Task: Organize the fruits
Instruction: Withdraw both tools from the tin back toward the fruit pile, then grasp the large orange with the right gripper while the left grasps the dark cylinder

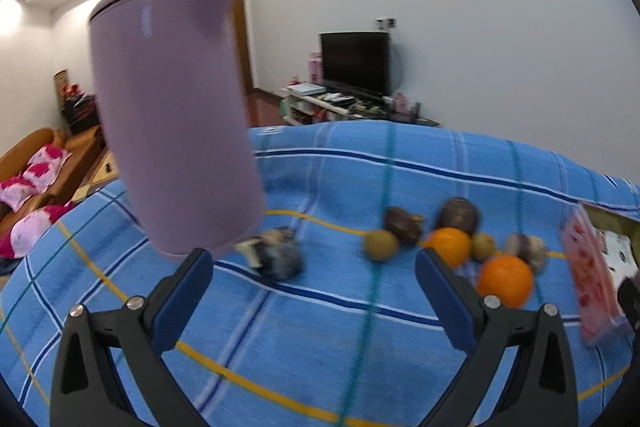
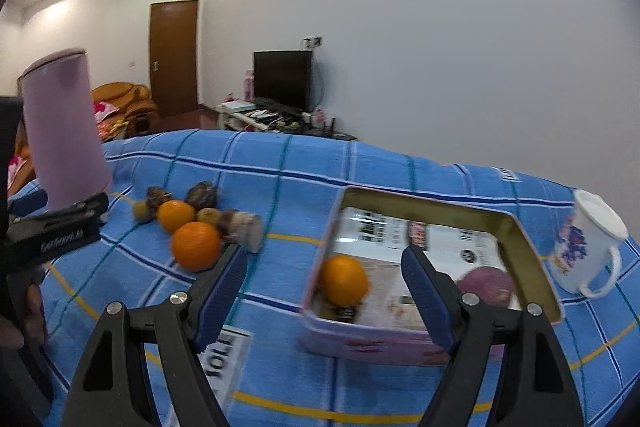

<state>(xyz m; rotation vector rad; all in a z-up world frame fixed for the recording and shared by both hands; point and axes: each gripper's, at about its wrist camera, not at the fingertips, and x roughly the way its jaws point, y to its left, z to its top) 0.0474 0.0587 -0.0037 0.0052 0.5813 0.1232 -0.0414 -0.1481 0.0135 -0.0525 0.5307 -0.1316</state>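
Two grippers in view, both with jaws spread wide and nothing between them. The left gripper [image 1: 314, 265] hung over the blue checked cloth [image 1: 320, 327], pointed toward the loose fruit. The right gripper [image 2: 322, 267] hovered above the near wall of the pink tin [image 2: 360, 341].

Fruit on the cloth: two oranges [image 1: 506, 281], one just behind the other, with two small greenish fruits [image 1: 381, 245] and several dark brown ones [image 1: 458, 215] close around them; the group lay in a loose cluster between the tin and the lilac tumbler [image 1: 172, 115]. A further dark, blurred piece [image 1: 278, 255] lay apart, near the tumbler's base. Motion blur prevented identifying the dark items.

Inside the tin: one orange [image 2: 344, 281] at its left end and a purple fruit [image 2: 486, 285] toward its right, both on printed paper lining the bottom.

A white mug [image 2: 588, 247] with a floral print stood just beyond the tin's right side.
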